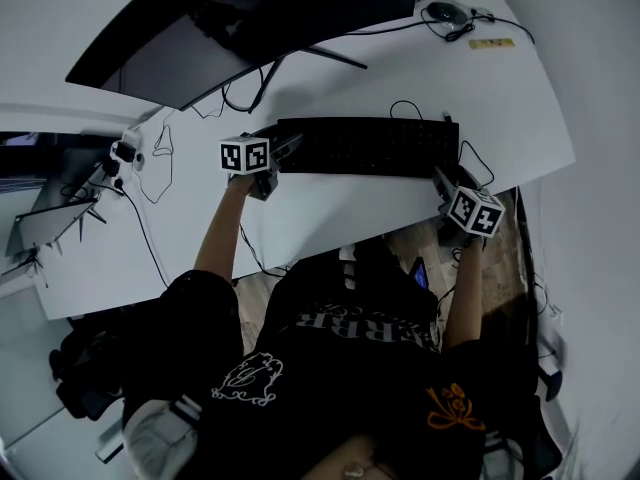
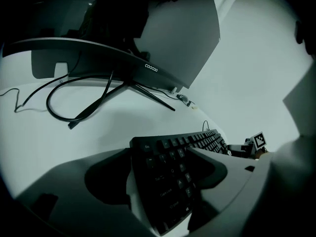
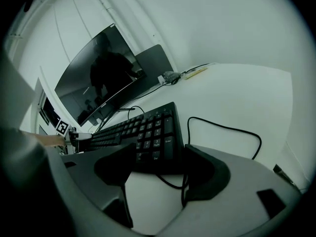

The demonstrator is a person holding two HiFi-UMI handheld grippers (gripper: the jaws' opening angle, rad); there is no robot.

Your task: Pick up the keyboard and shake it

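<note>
The keyboard lies lengthwise between the left tongs, gaping astride one end, and the right tongs, gaping seemingly just short of the other.

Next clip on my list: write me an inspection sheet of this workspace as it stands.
Surface: white desk, bare along its front edge.
Job's things: black keyboard lying on the desk, not yet lifted.
Clutter: curved monitor, mouse and small yellow strip at the back.
Grippers: left gripper open, keyboard's left end between its jaws; right gripper open at the keyboard's right end.
Cables: keyboard cable loops beside the right end; monitor cable curls under the screen.
Surroundings: pale wall; person in dark clothes at the desk.
</note>
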